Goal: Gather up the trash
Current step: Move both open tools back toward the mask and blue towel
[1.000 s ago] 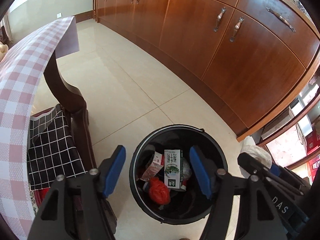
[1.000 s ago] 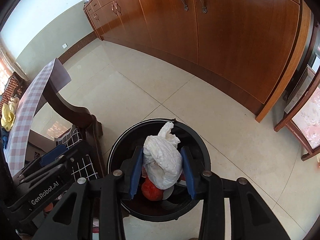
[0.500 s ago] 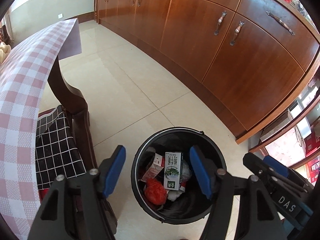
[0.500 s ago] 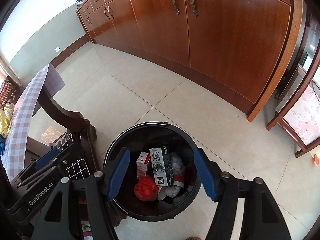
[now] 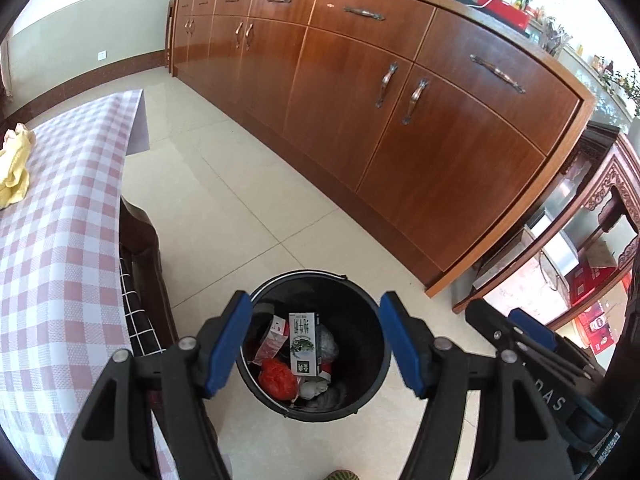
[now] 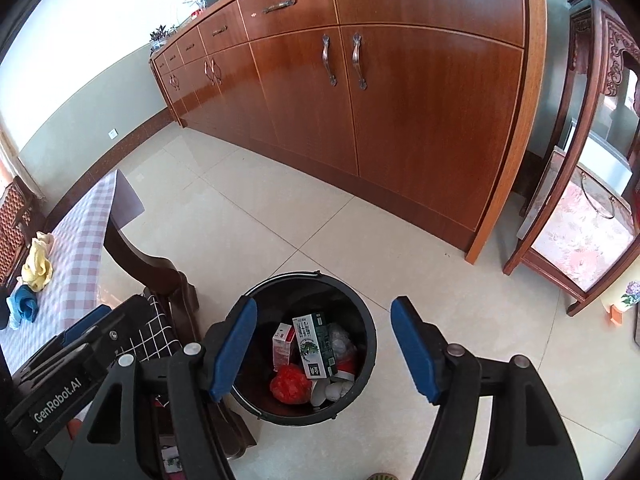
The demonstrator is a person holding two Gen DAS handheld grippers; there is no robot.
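Below, black bin (image 5: 362, 398) holds green-white carton (image 5: 304, 343), red bag (image 5: 277, 378), white wads; both grippers (image 5: 316, 342) (image 6: 324, 346) spread wide, empty.

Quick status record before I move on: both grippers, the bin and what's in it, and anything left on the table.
left gripper: open, empty, above the bin
right gripper: open, empty, above the bin
bin: black, round, on the tile floor beside the chair
bin contents: green and white carton, small red and white box, red bag, white crumpled wads
table: checked cloth; yellow rag and blue rag lying on it
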